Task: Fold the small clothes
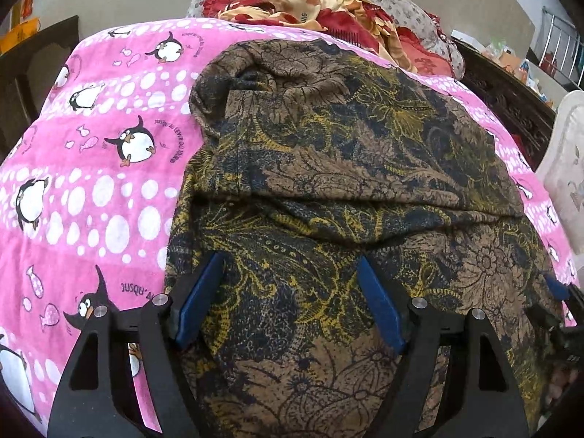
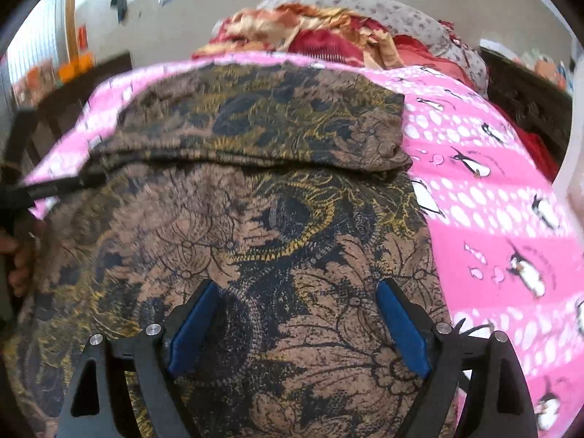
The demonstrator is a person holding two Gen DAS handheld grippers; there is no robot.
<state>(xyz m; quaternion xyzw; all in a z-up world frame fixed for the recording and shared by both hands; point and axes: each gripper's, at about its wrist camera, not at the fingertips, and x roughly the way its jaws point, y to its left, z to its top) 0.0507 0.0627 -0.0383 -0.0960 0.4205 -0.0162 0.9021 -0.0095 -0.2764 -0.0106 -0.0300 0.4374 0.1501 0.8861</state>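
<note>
A brown garment with black and yellow floral print (image 1: 346, 168) lies on the pink penguin bedsheet (image 1: 91, 168), its far part folded over toward me. My left gripper (image 1: 292, 266) is open just above the garment's near left part, holding nothing. My right gripper (image 2: 297, 292) is open above the garment (image 2: 255, 197) near its right edge, holding nothing. The right gripper's blue fingertip (image 1: 556, 286) shows at the right edge of the left wrist view. The left gripper (image 2: 22, 193) shows at the left edge of the right wrist view.
A heap of red, yellow and grey patterned bedding (image 1: 321, 3) lies at the far end of the bed. A dark wooden bed frame (image 1: 511, 102) runs along the right, with a white chair (image 1: 569, 168) beside it. The pink sheet (image 2: 492, 219) is bare right of the garment.
</note>
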